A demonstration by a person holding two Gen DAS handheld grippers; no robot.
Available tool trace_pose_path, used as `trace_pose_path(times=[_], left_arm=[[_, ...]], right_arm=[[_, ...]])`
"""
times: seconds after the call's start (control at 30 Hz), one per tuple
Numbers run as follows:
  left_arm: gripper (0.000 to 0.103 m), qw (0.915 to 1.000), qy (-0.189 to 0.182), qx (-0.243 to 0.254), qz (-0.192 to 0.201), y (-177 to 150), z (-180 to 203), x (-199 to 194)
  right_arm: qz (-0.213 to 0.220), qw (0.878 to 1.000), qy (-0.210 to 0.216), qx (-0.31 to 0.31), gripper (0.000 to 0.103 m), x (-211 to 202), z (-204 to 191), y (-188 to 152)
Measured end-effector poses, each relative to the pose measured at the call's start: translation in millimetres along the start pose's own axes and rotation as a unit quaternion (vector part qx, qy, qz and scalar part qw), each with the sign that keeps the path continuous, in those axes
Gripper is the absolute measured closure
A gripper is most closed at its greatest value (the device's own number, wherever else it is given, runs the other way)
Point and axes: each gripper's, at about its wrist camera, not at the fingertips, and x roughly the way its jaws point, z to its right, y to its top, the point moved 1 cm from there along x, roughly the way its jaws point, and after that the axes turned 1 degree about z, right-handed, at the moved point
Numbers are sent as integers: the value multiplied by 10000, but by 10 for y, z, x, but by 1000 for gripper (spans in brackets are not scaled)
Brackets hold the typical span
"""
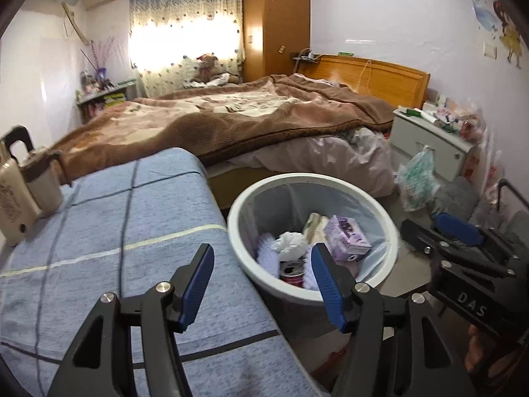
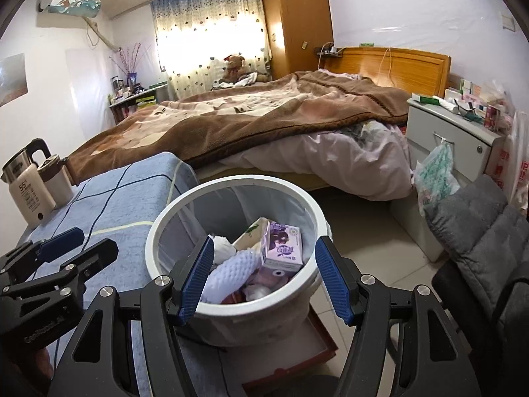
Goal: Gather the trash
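Observation:
A white-rimmed trash bin with a clear liner stands on the floor beside the blue-clothed table. Inside lie a purple carton, crumpled white tissue, a drink can and a pale bumpy sponge. My left gripper hovers over the table edge and the bin's near rim, open and empty. My right gripper hangs open above the bin's near side, nothing between its fingers. Each gripper also shows in the other's view: the right gripper, the left gripper.
On the blue checked tablecloth stand a cream kettle and a lidded cup. Behind the bin is a bed with a brown blanket. A nightstand, a plastic bag and a grey padded chair are at the right. A red tray lies under the bin.

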Motion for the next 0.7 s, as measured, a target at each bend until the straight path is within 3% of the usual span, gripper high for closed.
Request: trace_pose_path(times=[0.7], left_arm=[[39,9992,-40,-333,194,-87,-89,-211]], right_arm=[[228,9997,-35,17,39,-278,-130,-124]])
